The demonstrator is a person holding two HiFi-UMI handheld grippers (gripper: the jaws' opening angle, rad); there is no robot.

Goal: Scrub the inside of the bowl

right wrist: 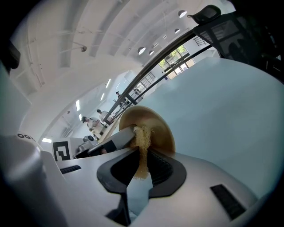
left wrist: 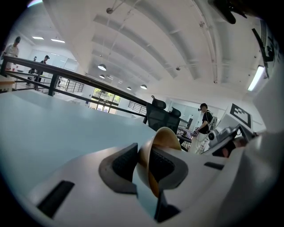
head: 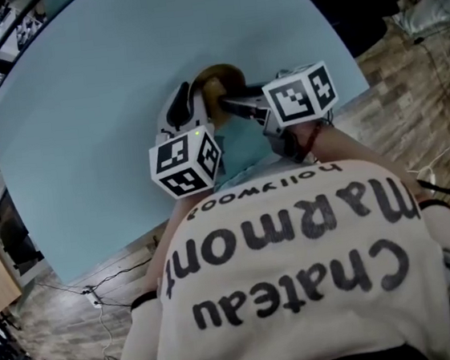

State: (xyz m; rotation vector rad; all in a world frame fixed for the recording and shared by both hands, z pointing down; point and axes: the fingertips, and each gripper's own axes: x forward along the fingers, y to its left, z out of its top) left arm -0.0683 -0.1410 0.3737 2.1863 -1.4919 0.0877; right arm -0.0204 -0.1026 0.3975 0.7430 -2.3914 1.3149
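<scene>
Wooden bowl (head: 218,81) over light-blue bench (head: 104,108), near bench's near edge, tipped on its side; whether it touches bench, cannot tell. Left gripper (left wrist: 144,164) at bowl's left: jaws clenched on bowl rim, one pad inside wall, one outside. Right gripper (right wrist: 141,162) at bowl's right, facing bowl's open side: jaws grasping tan fibrous scrub pad (right wrist: 143,142). Pad's far end pressed against bowl's inner surface, close to rim where left gripper grips.

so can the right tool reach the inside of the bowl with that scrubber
Probably yes: the left tool grips the bowl by its rim, opening turned toward the right tool, whose scrubber seems to touch the inside.
</scene>
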